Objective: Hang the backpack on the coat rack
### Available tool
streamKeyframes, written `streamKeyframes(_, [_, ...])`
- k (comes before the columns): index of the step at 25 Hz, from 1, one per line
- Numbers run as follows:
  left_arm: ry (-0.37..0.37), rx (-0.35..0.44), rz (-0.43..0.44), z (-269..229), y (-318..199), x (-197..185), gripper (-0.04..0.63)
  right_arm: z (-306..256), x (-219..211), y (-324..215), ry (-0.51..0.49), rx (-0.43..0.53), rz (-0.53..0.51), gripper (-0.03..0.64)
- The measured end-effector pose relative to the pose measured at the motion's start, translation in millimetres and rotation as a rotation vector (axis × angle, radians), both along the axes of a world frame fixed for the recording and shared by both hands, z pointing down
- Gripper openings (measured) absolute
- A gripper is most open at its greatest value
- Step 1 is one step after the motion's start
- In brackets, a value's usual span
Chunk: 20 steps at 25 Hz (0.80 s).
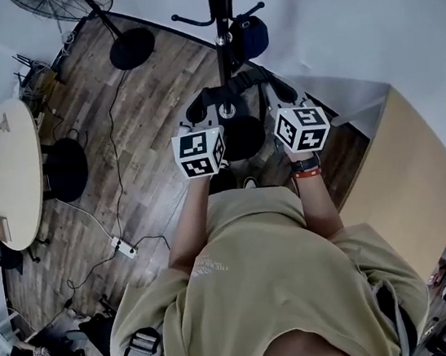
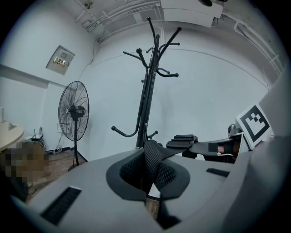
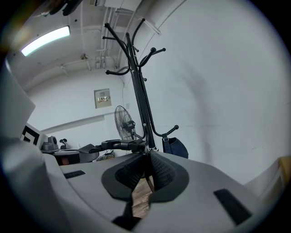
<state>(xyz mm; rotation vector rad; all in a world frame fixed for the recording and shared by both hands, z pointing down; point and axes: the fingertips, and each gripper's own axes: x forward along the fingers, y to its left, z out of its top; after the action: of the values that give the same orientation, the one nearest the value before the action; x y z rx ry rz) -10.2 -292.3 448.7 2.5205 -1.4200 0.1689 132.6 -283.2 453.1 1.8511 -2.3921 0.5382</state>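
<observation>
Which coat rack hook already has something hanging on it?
The low hook at right in the right gripper view: a dark blue bag hangs there; others bare.

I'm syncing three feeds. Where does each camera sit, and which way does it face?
Head view: on the person's head, facing steeply down at the floor and coat rack; shows shirt, arms, left gripper and right gripper.
Left gripper view: on the left gripper, roughly level along its jaws, shut on a black strap, toward the rack; right gripper shows at right.
Right gripper view: on the right gripper, same heading, jaws shut on that strap; left gripper at left.
Shared: both gripper views show rack and fan.
</observation>
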Motion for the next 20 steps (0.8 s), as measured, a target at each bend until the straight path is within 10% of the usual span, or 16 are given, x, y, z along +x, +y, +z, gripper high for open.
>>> streamKeyframes(20, [0.011,0.031,0.047,-10.5,-64.4,11.1,0.021,-5.4,8.3,-58.2,-0.005,0.012,0.024,0.044])
